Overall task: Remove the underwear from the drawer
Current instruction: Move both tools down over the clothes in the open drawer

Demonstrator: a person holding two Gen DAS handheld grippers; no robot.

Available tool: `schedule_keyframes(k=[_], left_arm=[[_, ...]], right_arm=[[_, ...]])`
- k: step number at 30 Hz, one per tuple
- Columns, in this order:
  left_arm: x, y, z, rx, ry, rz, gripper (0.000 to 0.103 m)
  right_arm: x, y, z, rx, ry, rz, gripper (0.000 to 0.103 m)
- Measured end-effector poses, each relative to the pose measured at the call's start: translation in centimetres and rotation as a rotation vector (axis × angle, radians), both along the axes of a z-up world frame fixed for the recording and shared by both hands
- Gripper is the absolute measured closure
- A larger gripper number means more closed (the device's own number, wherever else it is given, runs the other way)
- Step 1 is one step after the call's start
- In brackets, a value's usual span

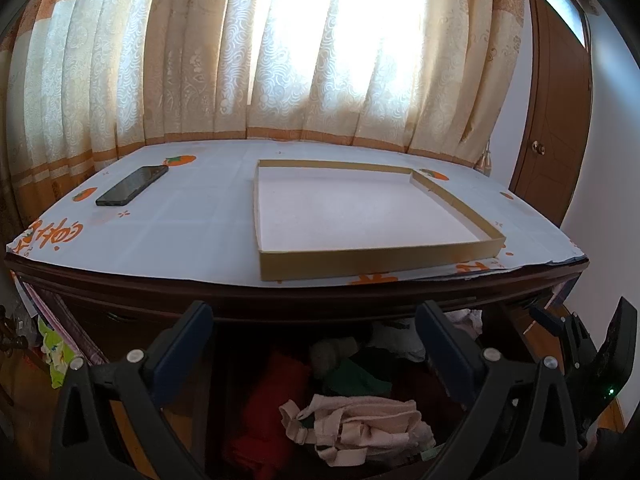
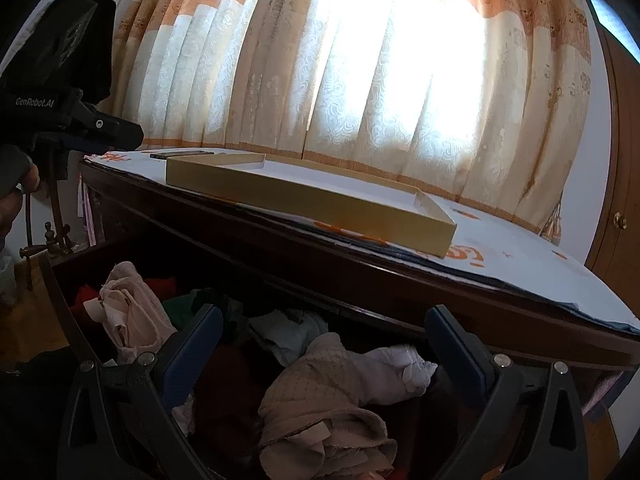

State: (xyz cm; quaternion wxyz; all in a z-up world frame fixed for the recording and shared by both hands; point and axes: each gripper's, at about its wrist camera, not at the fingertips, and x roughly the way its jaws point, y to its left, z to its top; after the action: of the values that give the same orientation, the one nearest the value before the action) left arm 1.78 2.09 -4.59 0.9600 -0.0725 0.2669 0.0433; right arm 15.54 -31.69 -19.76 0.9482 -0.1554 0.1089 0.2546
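Pale pink underwear (image 1: 356, 426) heaped in open drawer (image 2: 60, 280), between spread fingers of left gripper (image 1: 316, 332). Right gripper (image 2: 324, 332) likewise spread, empty, over beige garment (image 2: 320, 408), possibly underwear. Beyond: cardboard tray (image 1: 372, 256) on tabletop (image 1: 192, 232), phone (image 1: 132, 186), curtain (image 1: 320, 60).

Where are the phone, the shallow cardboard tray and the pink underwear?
phone (image 1: 132, 186), left wrist view, middle of its dark screen
shallow cardboard tray (image 1: 380, 258), left wrist view, near side wall
pink underwear (image 1: 360, 428), left wrist view, bunched middle in the drawer

Two black plastic grippers with ribbed triangular arms and silver screws. Left gripper (image 1: 314, 334) and right gripper (image 2: 324, 338) have dark blue finger pads (image 1: 182, 344). White "GenRobot.AI" lettering (image 2: 34, 102) marks one housing.
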Motion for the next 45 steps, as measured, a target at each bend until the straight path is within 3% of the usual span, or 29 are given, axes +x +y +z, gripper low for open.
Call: schedule_keyframes(k=[32, 38, 45], left_arm=[[0.3, 0.0, 0.6, 0.002, 0.021, 0.0, 0.0], [0.6, 0.4, 0.2, -0.006, 0.055, 0.003, 0.0], [1.3, -0.3, -1.1, 0.029, 0.137, -0.047, 0.0]], right_arm=[[0.5, 0.5, 0.0, -0.076, 0.157, -0.002, 0.001], [0.6, 0.8, -0.2, -0.097, 0.17, 0.002, 0.001], [2.0, 0.3, -0.2, -0.069, 0.279, 0.01, 0.001]])
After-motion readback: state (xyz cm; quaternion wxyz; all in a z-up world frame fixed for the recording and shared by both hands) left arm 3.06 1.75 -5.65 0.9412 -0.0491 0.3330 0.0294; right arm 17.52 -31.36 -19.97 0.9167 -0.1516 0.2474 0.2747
